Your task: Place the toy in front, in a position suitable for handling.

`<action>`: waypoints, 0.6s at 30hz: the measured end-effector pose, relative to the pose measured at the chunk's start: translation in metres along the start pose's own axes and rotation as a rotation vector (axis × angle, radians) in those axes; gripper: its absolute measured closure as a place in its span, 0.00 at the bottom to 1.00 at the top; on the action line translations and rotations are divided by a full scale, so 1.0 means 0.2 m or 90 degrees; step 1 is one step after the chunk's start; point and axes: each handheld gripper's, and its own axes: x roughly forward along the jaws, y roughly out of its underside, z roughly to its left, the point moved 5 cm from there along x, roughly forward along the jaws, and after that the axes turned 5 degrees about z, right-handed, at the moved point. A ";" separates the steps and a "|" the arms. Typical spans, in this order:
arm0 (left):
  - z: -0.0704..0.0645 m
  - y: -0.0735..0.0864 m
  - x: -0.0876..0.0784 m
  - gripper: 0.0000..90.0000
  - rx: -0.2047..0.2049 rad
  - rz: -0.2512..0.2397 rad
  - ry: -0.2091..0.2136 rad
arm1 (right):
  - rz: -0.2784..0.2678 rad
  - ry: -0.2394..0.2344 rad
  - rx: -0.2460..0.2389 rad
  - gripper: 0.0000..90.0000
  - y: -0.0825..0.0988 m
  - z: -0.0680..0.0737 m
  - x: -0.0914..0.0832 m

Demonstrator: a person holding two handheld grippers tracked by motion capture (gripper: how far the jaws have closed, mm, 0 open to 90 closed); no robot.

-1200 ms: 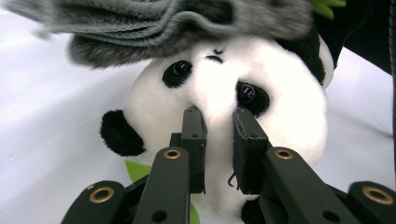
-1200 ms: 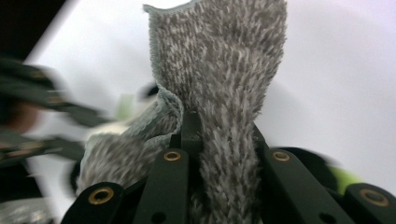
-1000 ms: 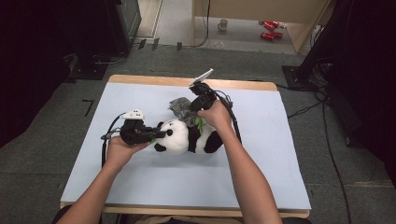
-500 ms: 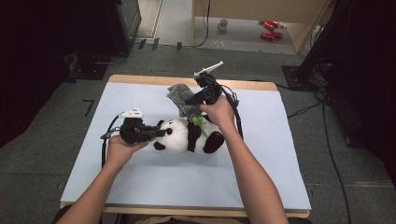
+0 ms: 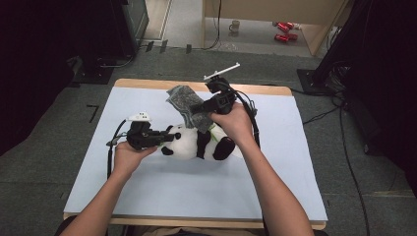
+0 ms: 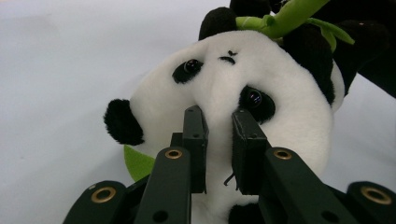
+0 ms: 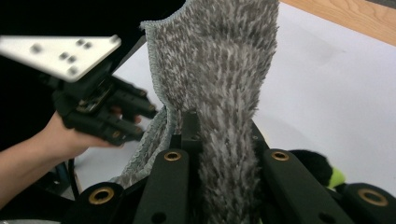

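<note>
On counter [image 5: 147, 196]: left gripper [image 6: 218, 140] fingers clamped on plush panda [image 5: 189, 142] snout; right gripper [image 7: 219, 140] fingers pinching grey towel [image 5: 186, 104].

Table [image 5: 147, 196] with a pale blue cover

A plush panda [image 5: 189, 142] lies on its side near the middle; bare wood edges frame the cover.

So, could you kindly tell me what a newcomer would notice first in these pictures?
Most striking is the plush panda lying mid-table on the pale blue mat, its face pinched by the left tool. Just above it, the right tool holds up a shaggy grey cloth. A green bamboo sprig sits at the panda's chest.
</note>
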 end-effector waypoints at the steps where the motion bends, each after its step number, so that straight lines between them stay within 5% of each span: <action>1: 0.00 0.00 0.00 0.87 0.000 0.003 -0.003 | -0.001 -0.002 -0.002 0.88 0.02 0.01 0.00; 11: 0.02 -0.01 0.00 0.87 -0.003 0.006 -0.007 | 0.008 -0.030 -0.001 0.87 0.25 0.05 0.07; 18: 0.01 0.00 -0.01 0.84 0.004 -0.014 0.004 | 0.034 -0.003 0.013 0.87 0.37 -0.02 0.13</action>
